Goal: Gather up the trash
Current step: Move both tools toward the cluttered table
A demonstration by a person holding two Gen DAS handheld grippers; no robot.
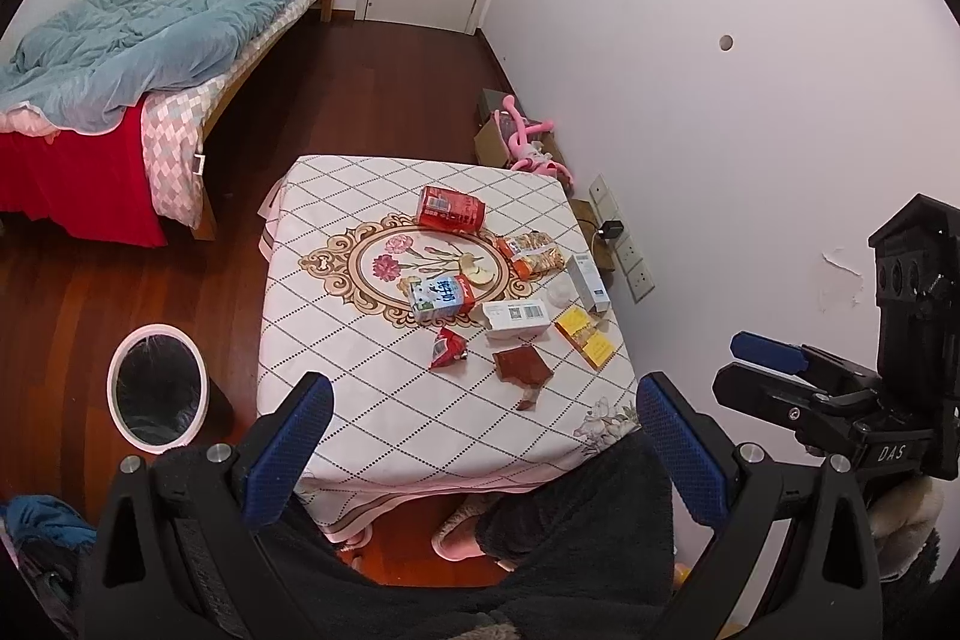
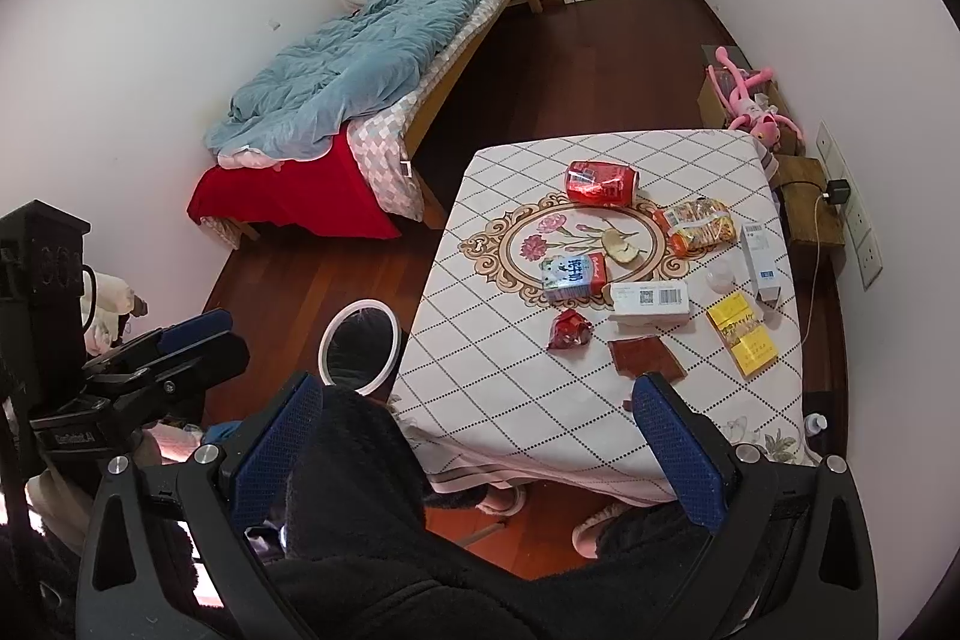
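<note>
Trash lies on a small table with a diamond-pattern cloth (image 1: 372, 400) (image 2: 480, 370): a crushed red can (image 1: 451, 209) (image 2: 602, 182), a blue milk carton (image 1: 443, 297) (image 2: 573, 276), a red wrapper (image 1: 447, 346) (image 2: 567, 329), a brown wrapper (image 1: 522, 365) (image 2: 645, 355), a snack bag (image 1: 534, 253) (image 2: 699, 223), an apple core (image 1: 476, 270) (image 2: 624, 245), white boxes and a yellow box (image 1: 585, 335) (image 2: 742, 334). A white-rimmed bin (image 1: 157, 387) (image 2: 359, 345) stands on the floor left of the table. My left gripper (image 1: 483, 454) and right gripper (image 2: 480, 454) are open, empty, held high before the table's near edge.
A bed with a blue quilt (image 1: 150, 34) (image 2: 360, 64) stands at far left. A pink plush toy and boxes (image 1: 528, 142) (image 2: 750, 100) sit by the right wall. Wall sockets with a charger (image 1: 612, 229) (image 2: 837, 193) are right of the table. Dark wood floor lies between.
</note>
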